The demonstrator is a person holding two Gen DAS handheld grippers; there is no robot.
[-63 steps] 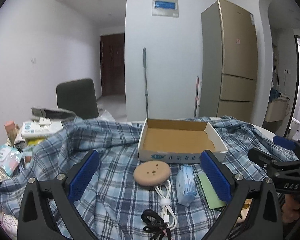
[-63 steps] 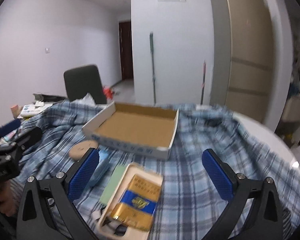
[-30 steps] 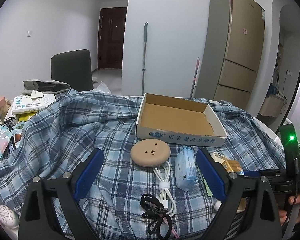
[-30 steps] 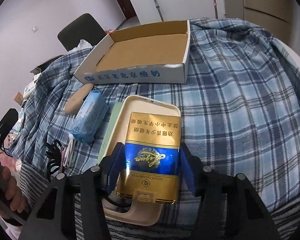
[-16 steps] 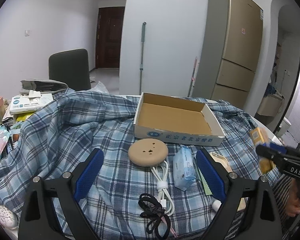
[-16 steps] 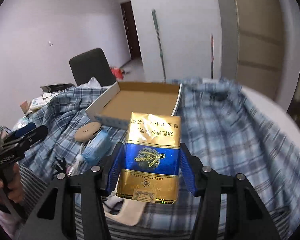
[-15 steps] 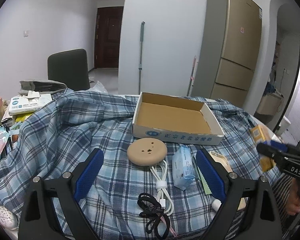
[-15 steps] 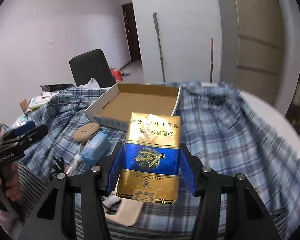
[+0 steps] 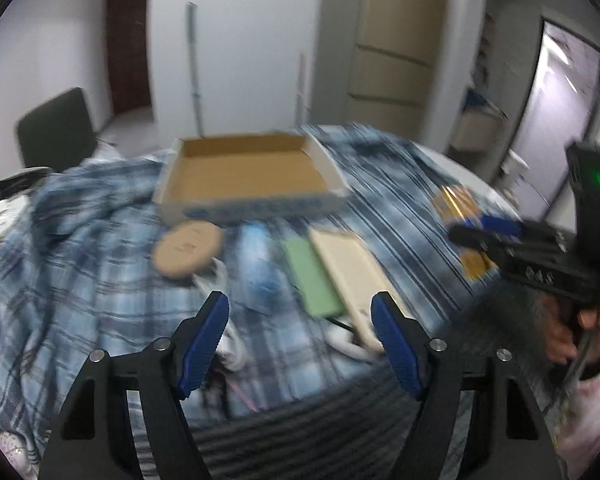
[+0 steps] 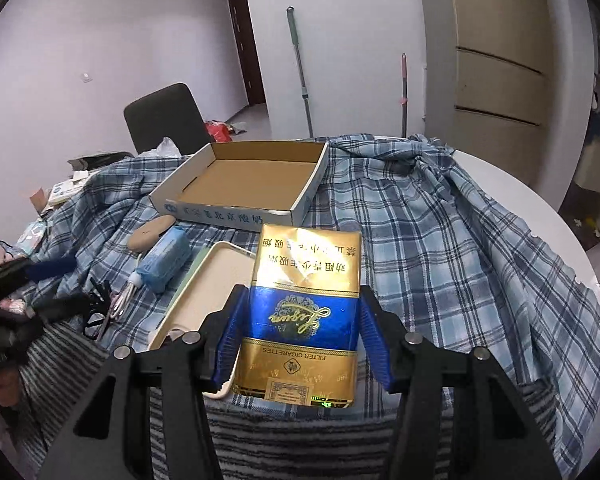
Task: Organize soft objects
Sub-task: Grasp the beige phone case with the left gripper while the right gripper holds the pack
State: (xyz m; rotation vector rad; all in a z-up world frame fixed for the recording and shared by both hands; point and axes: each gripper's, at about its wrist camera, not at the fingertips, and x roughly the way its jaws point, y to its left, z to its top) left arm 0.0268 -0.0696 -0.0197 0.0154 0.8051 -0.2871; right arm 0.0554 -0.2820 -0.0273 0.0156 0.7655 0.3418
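Right gripper point(image 10: 300, 336) squeezes gold-and-blue soft cigarette pack point(image 10: 304, 312), held up just in front of open brown cardboard box point(image 10: 256, 178). Left gripper point(image 9: 300, 336) spread wide, empty. Best: gentle squeeze, carry pack over box wall, lower flat inside.

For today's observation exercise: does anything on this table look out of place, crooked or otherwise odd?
Yes. The table is covered not by a tablecloth but by a crumpled plaid shirt, bunched into folds, so the cardboard box sits on uneven cloth. Also, the right gripper holds a cigarette pack with its print upside down to the camera.
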